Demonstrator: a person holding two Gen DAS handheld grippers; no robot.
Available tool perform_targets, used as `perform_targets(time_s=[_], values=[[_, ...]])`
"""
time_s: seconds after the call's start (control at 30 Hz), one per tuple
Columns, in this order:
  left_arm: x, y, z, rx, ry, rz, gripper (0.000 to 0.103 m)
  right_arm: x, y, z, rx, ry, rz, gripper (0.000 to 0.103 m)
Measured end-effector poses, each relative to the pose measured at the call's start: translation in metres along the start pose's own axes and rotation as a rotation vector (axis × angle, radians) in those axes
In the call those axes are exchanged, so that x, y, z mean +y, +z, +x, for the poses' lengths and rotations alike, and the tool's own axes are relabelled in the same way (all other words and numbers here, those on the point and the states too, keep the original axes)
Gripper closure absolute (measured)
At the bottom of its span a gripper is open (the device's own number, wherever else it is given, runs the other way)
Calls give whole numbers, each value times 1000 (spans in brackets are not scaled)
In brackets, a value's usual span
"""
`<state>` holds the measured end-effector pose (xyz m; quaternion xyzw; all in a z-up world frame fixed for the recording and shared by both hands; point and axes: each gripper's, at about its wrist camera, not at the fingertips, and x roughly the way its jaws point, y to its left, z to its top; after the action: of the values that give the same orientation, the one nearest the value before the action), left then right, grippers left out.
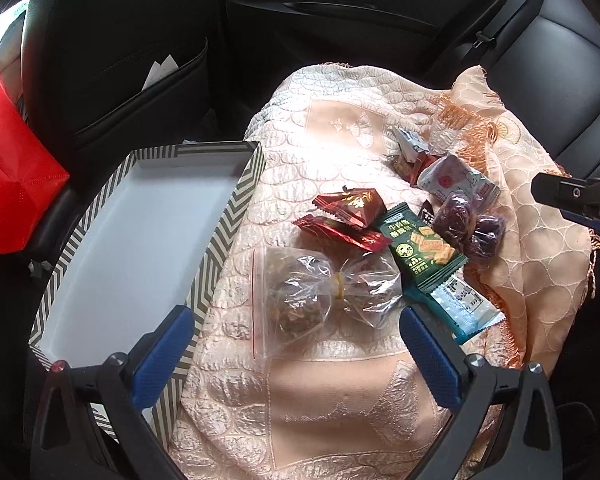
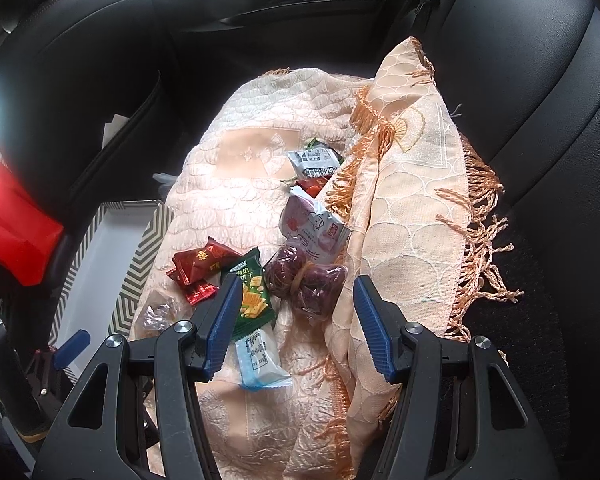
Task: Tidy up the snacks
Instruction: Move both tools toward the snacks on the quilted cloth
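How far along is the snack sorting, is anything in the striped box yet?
Nothing looks done: the chevron-striped cardboard box shows only its bare white floor. In hand: nothing; the left gripper hangs open over the clear zip bag of dark snacks, and the right gripper is open too. Left: every snack on the peach quilted cloth, including the green cracker packet and red candy wrappers.
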<state>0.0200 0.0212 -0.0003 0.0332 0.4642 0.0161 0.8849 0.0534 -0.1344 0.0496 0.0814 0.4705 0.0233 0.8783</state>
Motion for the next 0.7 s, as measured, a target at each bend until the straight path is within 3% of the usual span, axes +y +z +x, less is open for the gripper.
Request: perform_targets(time_s=[0.7], values=[[2, -3, 5, 19, -44, -18, 0, 5, -3, 6, 22, 6, -19, 45]])
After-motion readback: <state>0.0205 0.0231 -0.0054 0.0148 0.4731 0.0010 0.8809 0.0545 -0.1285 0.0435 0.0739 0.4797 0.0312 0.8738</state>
